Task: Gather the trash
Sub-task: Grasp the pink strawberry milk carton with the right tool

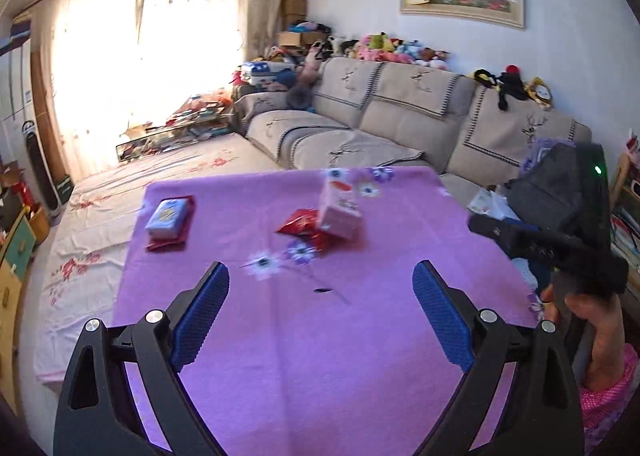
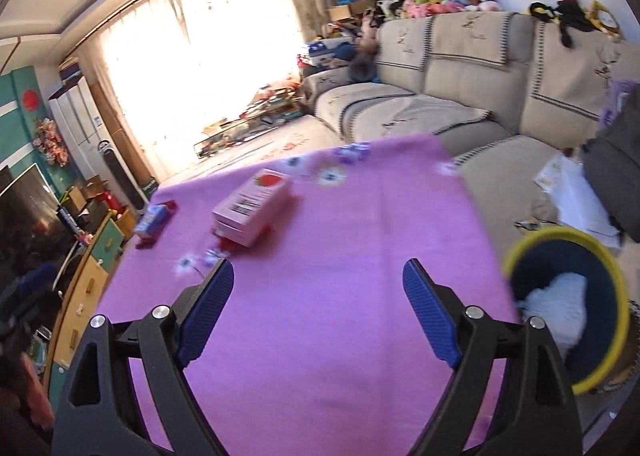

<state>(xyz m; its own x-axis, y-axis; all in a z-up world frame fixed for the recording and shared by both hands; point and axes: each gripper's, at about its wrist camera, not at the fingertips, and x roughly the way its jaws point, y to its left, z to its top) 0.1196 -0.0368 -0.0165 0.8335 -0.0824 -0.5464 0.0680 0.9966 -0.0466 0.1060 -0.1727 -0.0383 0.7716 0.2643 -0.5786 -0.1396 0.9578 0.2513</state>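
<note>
On the worktop (image 1: 320,356), covered by a purple flowered cloth, three bits of trash lie toward the far half. Pink carton (image 1: 340,212) with a strawberry print sits near centre, partly on top of a red crinkled wrapper (image 1: 300,226); touching. Same carton in the right wrist view (image 2: 252,212), barcode face up, blurred. Far left of the cloth: small blue-and-white packet (image 1: 168,216) resting on a flat red wrapper (image 1: 170,242).

Left gripper (image 1: 320,316): blue pads spread wide, nothing between them, held over the bare near part of the cloth, well short of the carton.

Right gripper (image 2: 318,310): also spread wide, holding nothing, over the near cloth. Its black body and the person's hand (image 1: 596,328) show at the right edge of the left wrist view.

Trash bin (image 2: 520,252), dark with a yellow rim, stands just beside the worktop's right edge; something white and crumpled (image 2: 556,308) lies inside. Beige sofa (image 1: 400,112) behind the worktop.
</note>
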